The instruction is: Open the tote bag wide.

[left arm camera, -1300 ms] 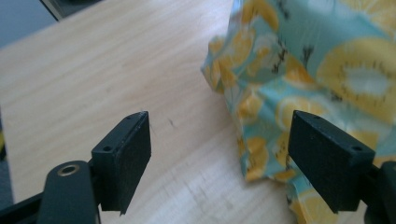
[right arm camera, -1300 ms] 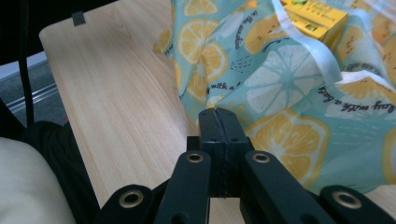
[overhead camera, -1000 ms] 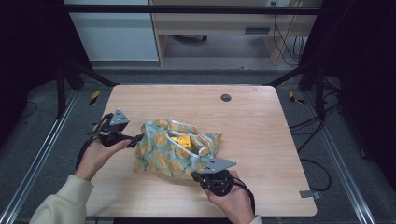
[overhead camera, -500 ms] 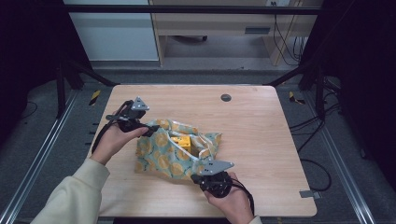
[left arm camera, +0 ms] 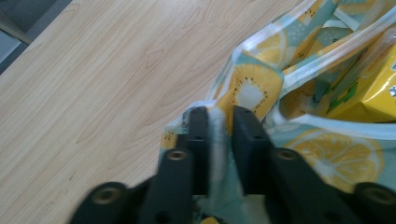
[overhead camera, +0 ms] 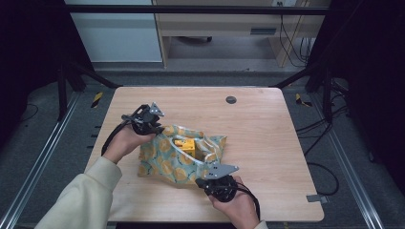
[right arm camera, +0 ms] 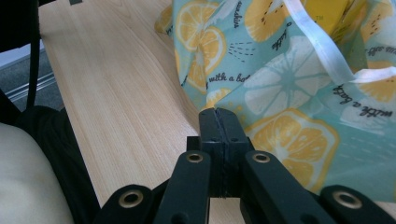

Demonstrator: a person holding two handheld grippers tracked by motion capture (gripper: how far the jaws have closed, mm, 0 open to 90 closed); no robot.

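Observation:
A teal bag (overhead camera: 162, 162) printed with citrus slices lies at the middle of the table, its mouth facing up. A yellow box (overhead camera: 184, 144) sits inside it. My left gripper (overhead camera: 155, 129) is at the bag's far left rim. In the left gripper view its jaws (left arm camera: 220, 116) are pinched on the rim of the bag (left arm camera: 252, 88), with the yellow box (left arm camera: 373, 88) to the right. My right gripper (overhead camera: 210, 172) is at the bag's near edge. In the right gripper view its jaws (right arm camera: 219, 114) are pressed together at the fabric edge of the bag (right arm camera: 289, 74).
The wooden table (overhead camera: 267, 124) has a small dark grommet (overhead camera: 231, 99) near its far edge. A white strap (right arm camera: 322, 51) of the bag crosses the fabric. Both forearms come in from the near edge.
My left gripper has swung from the bag's left side up to its far left rim and closed on it. The right gripper has stayed at the near edge.

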